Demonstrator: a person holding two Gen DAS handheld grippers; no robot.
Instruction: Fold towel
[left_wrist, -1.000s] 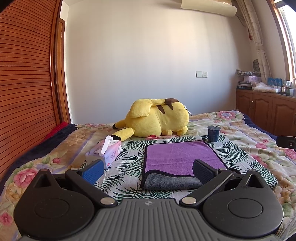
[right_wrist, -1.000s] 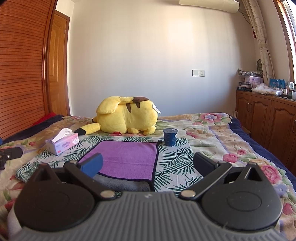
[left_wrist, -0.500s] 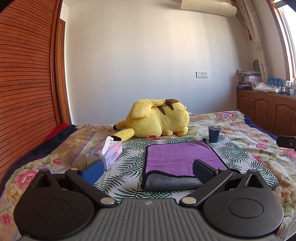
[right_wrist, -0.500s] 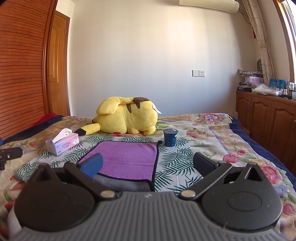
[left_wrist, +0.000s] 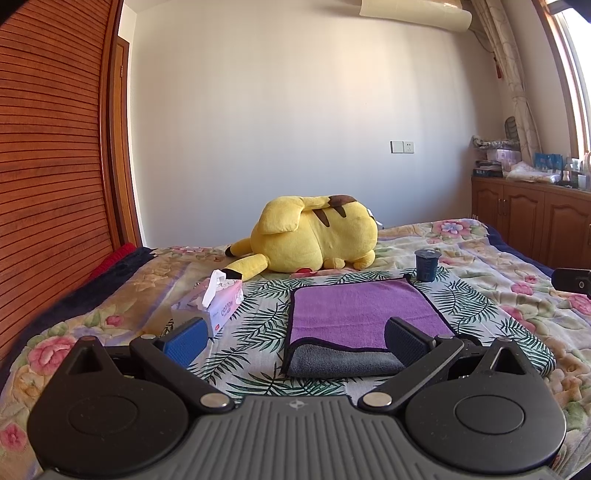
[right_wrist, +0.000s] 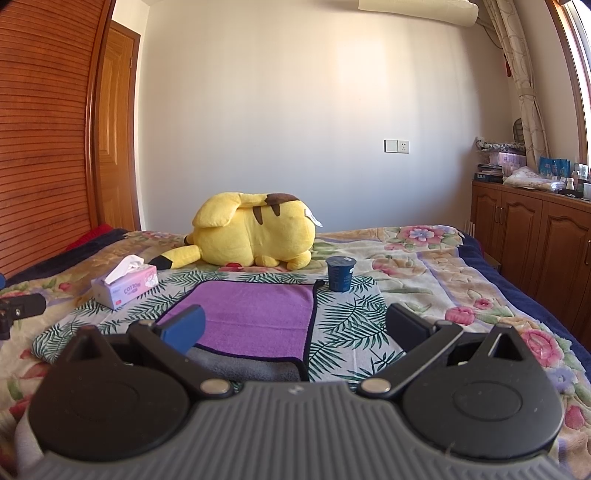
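A purple towel (left_wrist: 354, 314) with a grey underside lies folded flat on the leaf-print cloth on the bed; it also shows in the right wrist view (right_wrist: 255, 314). The grey layer sticks out at its near edge. My left gripper (left_wrist: 295, 341) is open and empty, held just short of the towel's near edge. My right gripper (right_wrist: 293, 328) is open and empty, over the towel's near right corner. Each gripper's tip shows at the edge of the other's view.
A yellow plush toy (left_wrist: 314, 236) lies behind the towel. A dark blue cup (left_wrist: 426, 264) stands at the towel's far right corner. A pink tissue box (left_wrist: 214, 302) sits to the left. Wooden cabinets (right_wrist: 532, 236) line the right wall, a slatted wardrobe (left_wrist: 51, 184) the left.
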